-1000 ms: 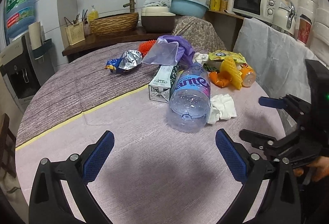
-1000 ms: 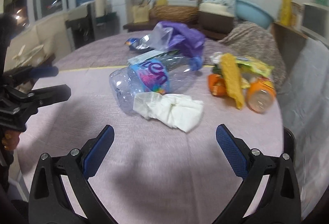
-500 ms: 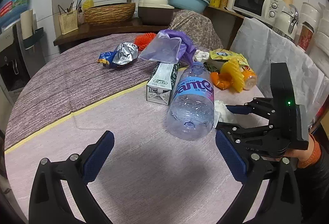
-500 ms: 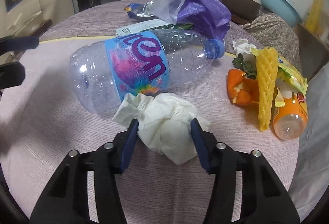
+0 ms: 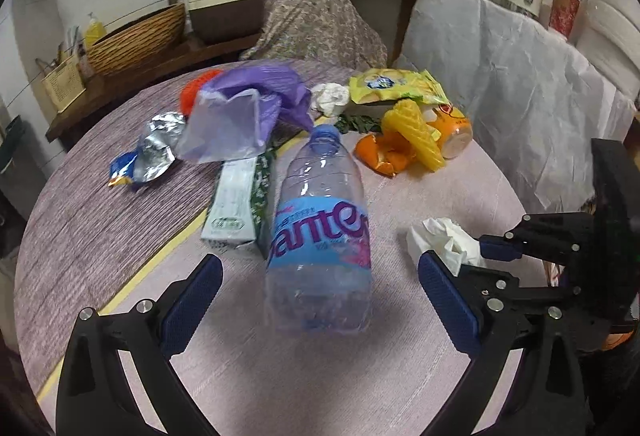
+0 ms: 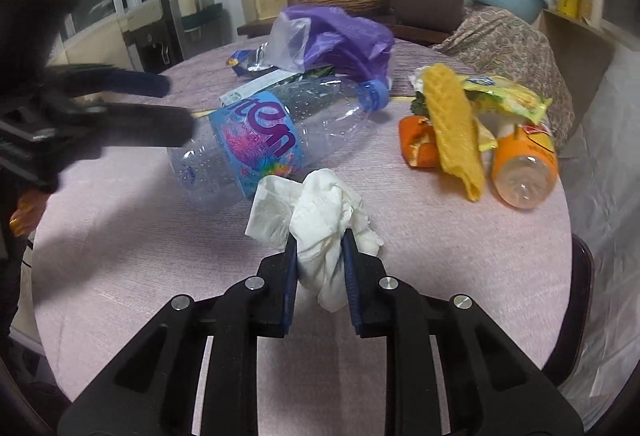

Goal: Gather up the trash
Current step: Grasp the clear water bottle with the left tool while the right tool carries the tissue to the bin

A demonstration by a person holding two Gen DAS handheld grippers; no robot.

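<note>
Since a second ago: right gripper (image 6: 320, 256) brought in from open table onto the crumpled white tissue (image 6: 320, 220), jaws narrowed from full spread and closing, both blue pads pressed into the wad; left gripper (image 5: 320, 300) shifted across so that the clear plastic bottle (image 5: 320, 236) now lies between its fingers instead of ahead of them.

Left gripper: spread wide, pads clear of the bottle on both sides. Seen from the right wrist only as a dark, motion-blurred shape at the frame's left edge, overlapping the bottle's base. Hand behind it mostly cut off.

Tissue: soft, creased paper, bunched into a lobed lump, resting on the pale pink woven tablecloth (image 6: 460, 256) just beside the bottle's label. Lower part hidden between the pads.

Bottle: on its side, empty, blue cap on, blue and pink label partly readable, dimpled base toward the left gripper.

Green and white carton (image 5: 236, 204): lying flat against the bottle; far end covered by a purple plastic bag (image 5: 248, 108), limp and translucent, contents not discernible.

Further trash near the far table edge: crumpled foil wrapper (image 5: 156, 152); orange peel (image 5: 380, 152); yellow ridged foam sleeve (image 5: 416, 132) draped over an orange drink bottle (image 6: 524, 172) on its side, empty; yellow snack packet (image 5: 392, 86); second white wad (image 5: 330, 96).

Table rim cut off by both grippers' black frames.
</note>
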